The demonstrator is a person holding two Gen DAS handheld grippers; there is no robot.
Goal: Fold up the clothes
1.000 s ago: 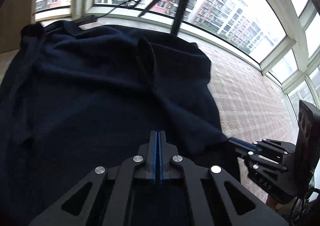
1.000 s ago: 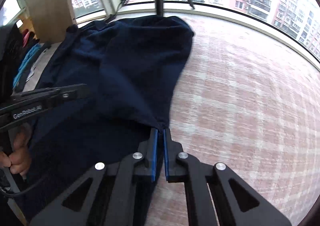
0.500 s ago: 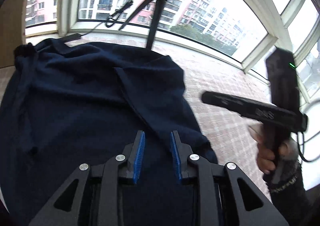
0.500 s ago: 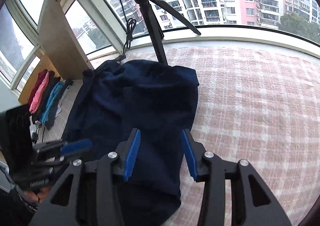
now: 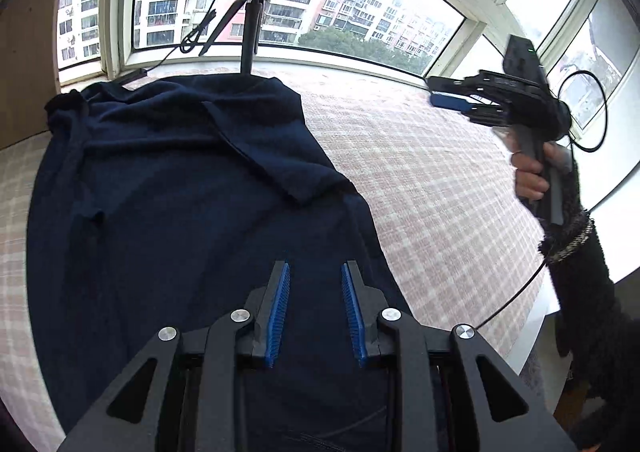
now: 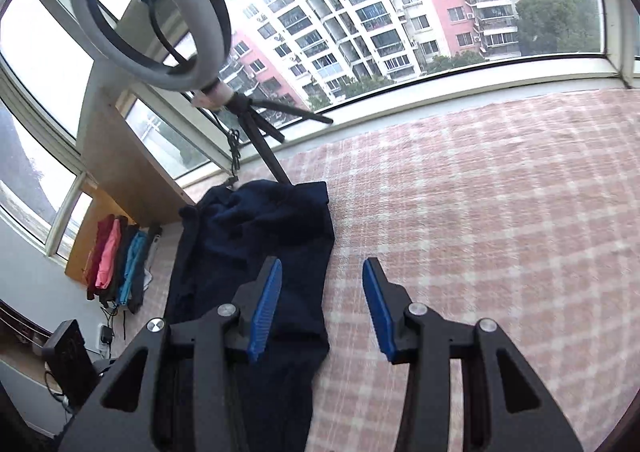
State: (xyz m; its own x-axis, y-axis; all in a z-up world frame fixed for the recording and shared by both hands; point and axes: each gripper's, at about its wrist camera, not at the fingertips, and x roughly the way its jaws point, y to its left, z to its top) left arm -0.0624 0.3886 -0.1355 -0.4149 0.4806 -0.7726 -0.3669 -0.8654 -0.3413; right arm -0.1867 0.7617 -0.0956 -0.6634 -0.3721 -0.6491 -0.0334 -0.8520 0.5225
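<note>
From my left wrist camera, my left gripper (image 5: 314, 272) hangs above a navy garment (image 5: 168, 212) with its blue pads (image 5: 279, 312) parted and nothing between them; the jaws have just been opening and the cloth lies free below. The garment is spread on a pink-and-white checked tabletop (image 5: 432, 188), a folded flap lying across its upper middle and its far edge close to the foot of a black tripod (image 5: 250, 36) by the window sill. To the right in this view, my right gripper (image 5: 448, 96) is raised in the air clear of the cloth, gripped by my right hand (image 5: 532, 176) in a dark fuzzy sleeve (image 5: 580, 264), a cable looping behind it. From my right wrist camera, my right gripper (image 6: 322, 272) is spread wide and empty, its jaws also just opened; its left pad shows over the garment's (image 6: 256, 236) right edge while the right pad shows over bare checked tabletop (image 6: 500, 220). Here the garment runs as a long dark strip from the tripod (image 6: 264, 144), which carries a white ring light (image 6: 152, 12), down toward the bottom of the frame. Coloured clothes (image 6: 116, 260) in red, pink, blue and dark tones lie in a row on a wooden surface at far left, well apart from the navy garment. Apartment blocks fill the windows.
</note>
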